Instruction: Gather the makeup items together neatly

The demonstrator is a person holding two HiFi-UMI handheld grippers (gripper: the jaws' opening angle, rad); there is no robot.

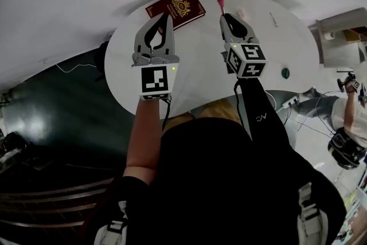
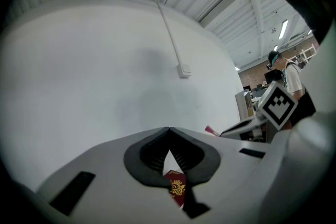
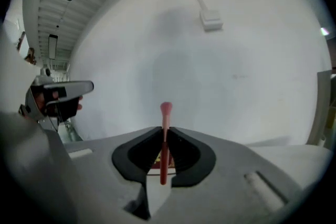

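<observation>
Pink brush pinched by right tongs; head view: tip only.

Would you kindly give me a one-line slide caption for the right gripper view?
Right tongs clamped on a pink makeup brush, tip up, before a white wall.

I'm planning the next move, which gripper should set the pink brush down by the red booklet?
Right. The right gripper is shut on the pink brush; the left gripper is shut and empty, above the red booklet.
</observation>
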